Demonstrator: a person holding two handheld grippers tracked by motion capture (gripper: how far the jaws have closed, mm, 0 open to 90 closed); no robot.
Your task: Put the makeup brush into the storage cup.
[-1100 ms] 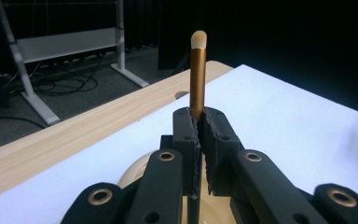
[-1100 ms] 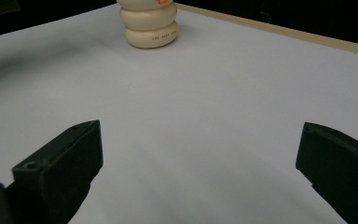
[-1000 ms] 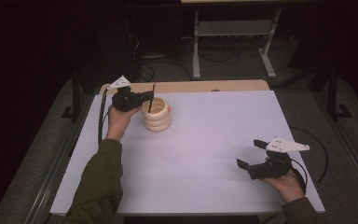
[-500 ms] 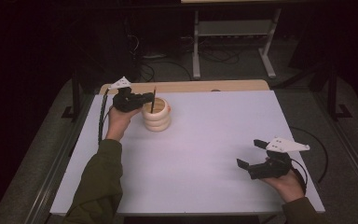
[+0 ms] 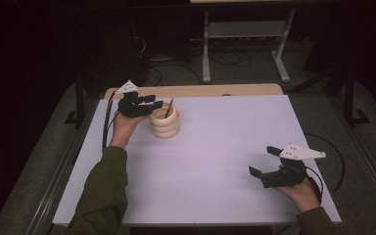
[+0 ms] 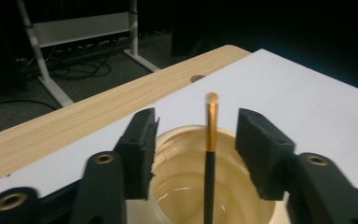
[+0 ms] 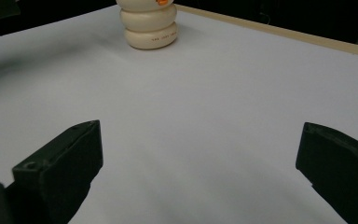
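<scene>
1. The brush (image 6: 210, 140), black-handled with a gold ferrule and a pale tip, stands upright in the cream ribbed holder (image 5: 165, 122), leaning lightly on its rim.
2. The left claw (image 5: 149, 102) hovers right over the holder's mouth. Its jaws have just been opening: the brush is between the pads (image 6: 142, 149) but apart from both, so it is released and standing on its own.
3. Half a second ago the jaws sat nearly shut around the handle; now there is a gap on each side. I judge the drop-in is done, and what remains is backing the claw away without nudging the handle.
4. The holder sits near the far left of the white desk (image 5: 225, 161), close to the wooden strip (image 5: 200, 91) at the far edge. There is little margin behind it, so the safer way out is up and toward the person.
5. The right claw (image 5: 263, 162) rests well apart at the near right, jaws spread wide and empty, with broad bare desk between it and the holder.
</scene>
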